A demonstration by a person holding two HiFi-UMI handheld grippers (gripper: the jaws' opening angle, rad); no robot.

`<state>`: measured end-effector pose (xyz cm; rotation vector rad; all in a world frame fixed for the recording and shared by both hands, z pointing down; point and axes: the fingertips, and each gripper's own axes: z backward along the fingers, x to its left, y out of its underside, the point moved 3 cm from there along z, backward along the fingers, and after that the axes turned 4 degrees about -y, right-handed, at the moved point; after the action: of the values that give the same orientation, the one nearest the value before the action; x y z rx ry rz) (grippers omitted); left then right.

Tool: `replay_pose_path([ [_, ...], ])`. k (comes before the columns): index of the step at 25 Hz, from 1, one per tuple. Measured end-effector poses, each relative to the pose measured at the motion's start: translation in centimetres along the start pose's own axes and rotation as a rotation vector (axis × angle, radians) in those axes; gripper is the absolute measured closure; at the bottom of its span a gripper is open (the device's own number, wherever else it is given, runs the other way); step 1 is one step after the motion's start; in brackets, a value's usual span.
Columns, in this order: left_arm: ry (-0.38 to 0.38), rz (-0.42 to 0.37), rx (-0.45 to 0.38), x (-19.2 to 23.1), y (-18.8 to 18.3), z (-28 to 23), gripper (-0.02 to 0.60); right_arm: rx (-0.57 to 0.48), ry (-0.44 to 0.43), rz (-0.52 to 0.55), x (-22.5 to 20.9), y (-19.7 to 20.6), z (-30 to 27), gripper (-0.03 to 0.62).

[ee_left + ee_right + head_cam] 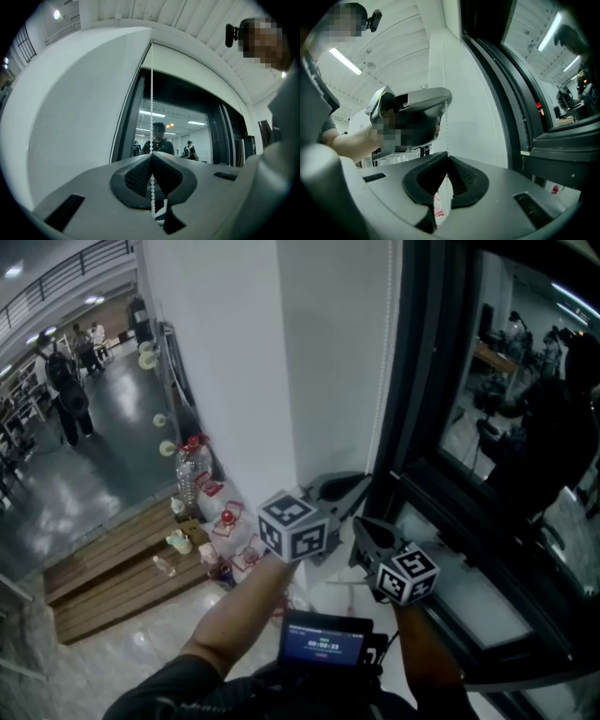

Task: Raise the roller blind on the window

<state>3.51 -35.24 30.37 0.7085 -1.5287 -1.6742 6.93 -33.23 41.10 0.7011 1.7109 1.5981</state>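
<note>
The window [506, 427] fills the head view from 1 to 4 o'clock, with a dark frame and glass that reflects a lit room. The roller blind [337, 352] is a plain white sheet at 12 o'clock, hanging just left of the frame. In the left gripper view it covers only the top of the glass.

The left gripper [366, 482] sits at the centre of the head view, and the right gripper [361, 526] is just below it toward 5 o'clock.

The thin white bead chain [151, 93] drops straight from 12 o'clock. The left fingers [136, 176] are clenched on it. The right fingers [461, 180] are pressed together too, and the chain [442, 136] runs down into their tips.
</note>
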Motion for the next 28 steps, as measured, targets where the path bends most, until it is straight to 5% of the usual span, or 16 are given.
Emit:
replay_pose_path([
  [19, -0.002, 0.043, 0.145, -0.1, 9.3, 0.7, 0.583, 0.147, 0.034, -0.117, -0.9, 8.8, 0.8, 0.583],
  [25, 0.001, 0.057, 0.143, 0.0, 8.9, 0.7, 0.583, 0.236, 0.069, -0.022, -1.5, 7.0, 2.0, 0.559],
  [28, 0.0, 0.055, 0.146, 0.1, 8.9, 0.8, 0.583, 0.173, 0.081, 0.016, -2.3, 3.3, 3.6, 0.474],
])
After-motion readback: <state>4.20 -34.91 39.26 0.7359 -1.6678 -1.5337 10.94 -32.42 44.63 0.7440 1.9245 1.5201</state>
